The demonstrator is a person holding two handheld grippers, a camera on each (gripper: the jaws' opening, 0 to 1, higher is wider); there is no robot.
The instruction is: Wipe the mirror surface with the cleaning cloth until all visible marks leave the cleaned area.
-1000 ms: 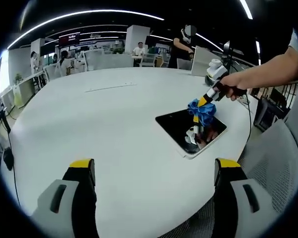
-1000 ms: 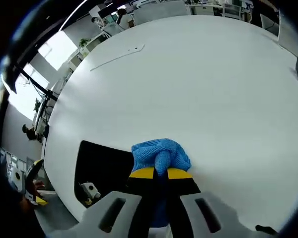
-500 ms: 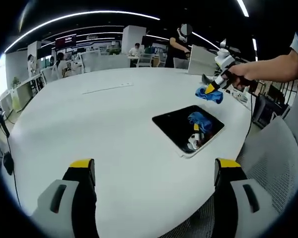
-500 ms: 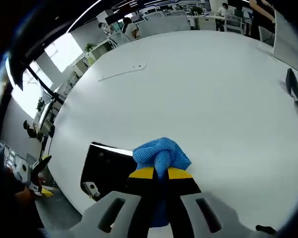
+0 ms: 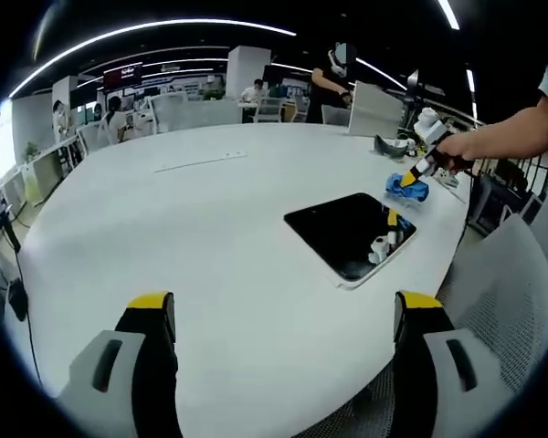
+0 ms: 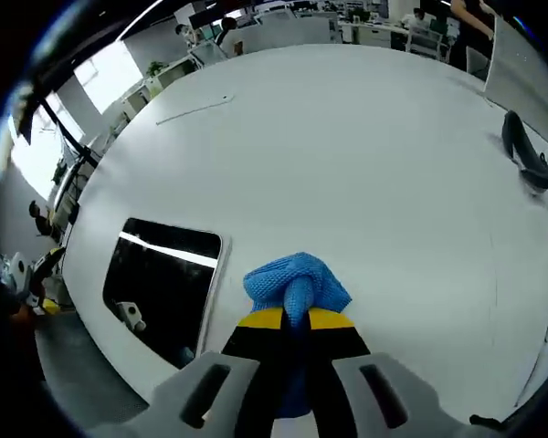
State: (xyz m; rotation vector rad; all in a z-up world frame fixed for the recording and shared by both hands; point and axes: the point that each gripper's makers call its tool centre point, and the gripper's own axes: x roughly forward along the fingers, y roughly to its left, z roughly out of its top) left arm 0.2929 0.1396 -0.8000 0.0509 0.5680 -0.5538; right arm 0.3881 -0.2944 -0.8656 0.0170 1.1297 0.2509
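one mirror (image 5: 349, 234), one blue cloth (image 6: 295, 281), two tools, one table (image 5: 164, 219)

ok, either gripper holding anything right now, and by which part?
The right gripper is shut on the blue knitted cleaning cloth, pinching a bunched fold. The left gripper is open, holding nothing.

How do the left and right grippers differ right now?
The left gripper has its fingers spread wide with nothing between them; the right gripper is closed on the blue cloth. The left sits before the mirror; the right sits beside it. Both have yellow-tipped fingers.
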